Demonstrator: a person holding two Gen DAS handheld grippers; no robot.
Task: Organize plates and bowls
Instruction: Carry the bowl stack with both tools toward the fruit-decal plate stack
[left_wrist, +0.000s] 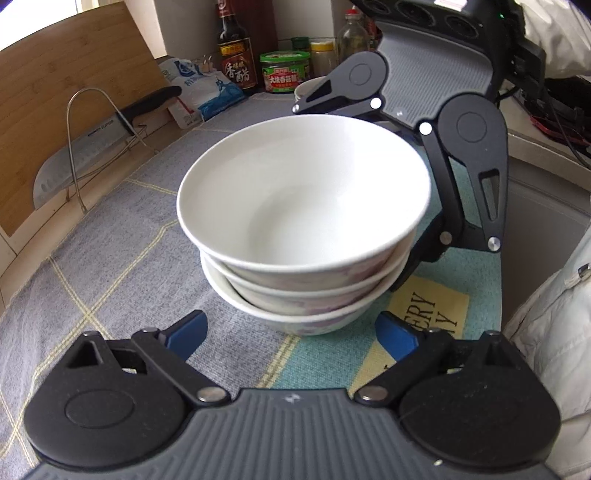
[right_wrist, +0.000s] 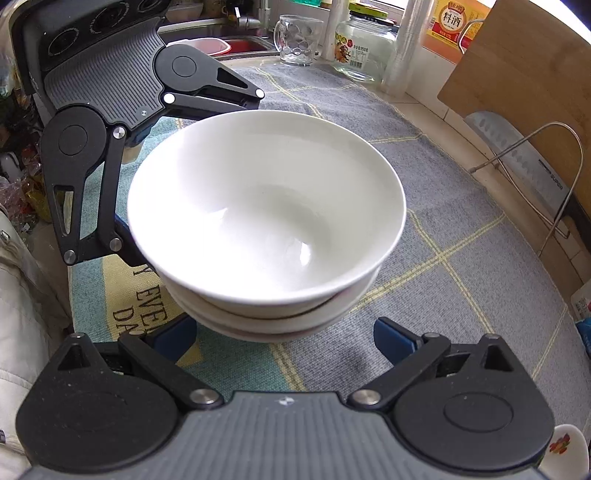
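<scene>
We see the bowls (left_wrist: 303, 229) stacked on the worktop (left_wrist: 122, 258) between our spread left claw (left_wrist: 295, 332) and spread right claw (right_wrist: 284, 336), equally near, neither touching.

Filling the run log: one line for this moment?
stack of three bowls on mat | left gripper open, near side | right gripper open, opposite | neither touching

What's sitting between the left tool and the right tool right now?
The stack of three white bowls, resting on the checked cloth. Both wrist views show it: each tool faces the stack from opposite sides, left tool and right tool, fingers spread and clear of it.
</scene>
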